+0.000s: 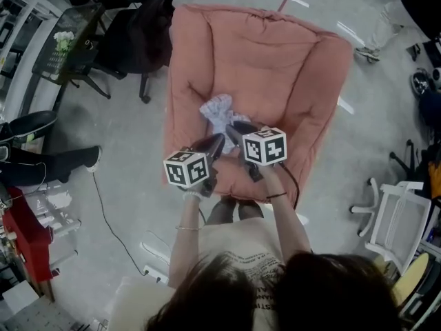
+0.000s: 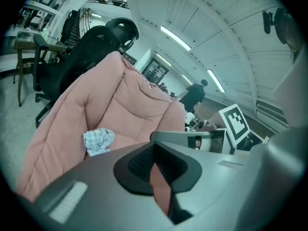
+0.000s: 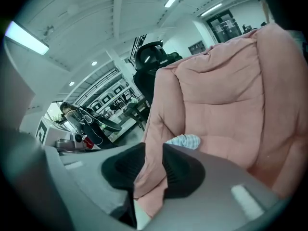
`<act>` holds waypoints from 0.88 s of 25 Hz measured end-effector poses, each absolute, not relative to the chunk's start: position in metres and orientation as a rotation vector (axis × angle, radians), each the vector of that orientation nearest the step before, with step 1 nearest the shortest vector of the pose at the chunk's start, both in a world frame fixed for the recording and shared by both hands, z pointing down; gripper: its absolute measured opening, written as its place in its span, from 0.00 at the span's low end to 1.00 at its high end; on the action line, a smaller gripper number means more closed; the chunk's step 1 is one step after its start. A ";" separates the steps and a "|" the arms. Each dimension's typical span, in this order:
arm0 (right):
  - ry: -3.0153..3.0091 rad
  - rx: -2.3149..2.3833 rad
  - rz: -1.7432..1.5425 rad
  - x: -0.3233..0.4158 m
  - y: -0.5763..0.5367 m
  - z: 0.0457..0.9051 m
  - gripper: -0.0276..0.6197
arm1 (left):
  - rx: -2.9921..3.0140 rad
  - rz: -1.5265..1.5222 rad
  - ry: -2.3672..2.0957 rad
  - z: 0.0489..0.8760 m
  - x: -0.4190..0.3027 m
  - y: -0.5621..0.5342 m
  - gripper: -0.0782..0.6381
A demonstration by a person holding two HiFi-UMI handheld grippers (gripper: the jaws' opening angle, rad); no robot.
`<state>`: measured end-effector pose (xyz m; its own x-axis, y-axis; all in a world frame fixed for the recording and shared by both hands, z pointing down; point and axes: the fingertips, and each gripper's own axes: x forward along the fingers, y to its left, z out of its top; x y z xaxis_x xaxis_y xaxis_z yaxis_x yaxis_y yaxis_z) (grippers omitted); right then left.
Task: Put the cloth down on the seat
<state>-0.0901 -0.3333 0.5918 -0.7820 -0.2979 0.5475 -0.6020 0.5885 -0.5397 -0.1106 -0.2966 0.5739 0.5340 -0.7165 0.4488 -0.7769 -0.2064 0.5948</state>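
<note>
Head view shows the cloth (image 1: 219,112), a small pale checked piece, lying crumpled on the seat (image 1: 282,116) of a pink padded chair, roughly in the middle and a little toward the chair's back. Nothing grips it. The left gripper (image 1: 215,143) and the right gripper (image 1: 240,129) hang side by side over the front part of the seat, their tips pointing at the cloth; the right tip is just beside its near edge, and I cannot tell whether it touches.

Left gripper view has the fingers (image 2: 139,162) only narrowly apart, with a sliver of pink cushion showing through the gap and nothing between them; the cloth (image 2: 97,141) sits ahead and to the left. Right gripper view has its fingers (image 3: 183,170) wider apart, again with only pink upholstery seen in the gap, and the cloth (image 3: 185,141) lies just beyond them on the cushion.

Judged from this, the placing looks essentially done: the cloth rests on the seat by its own weight. What seems left is to draw both grippers clear without snagging it.
</note>
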 end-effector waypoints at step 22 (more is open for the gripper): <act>-2.564 0.769 0.959 -0.067 -0.326 0.507 0.05 | 2.176 0.111 -1.217 0.492 -0.093 -0.297 0.12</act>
<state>-0.0665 -0.3255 0.5071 -0.8128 -0.3777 0.4435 -0.5760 0.6347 -0.5152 -0.0931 -0.2973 0.4916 0.5686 -0.7378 0.3637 -0.7916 -0.3705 0.4860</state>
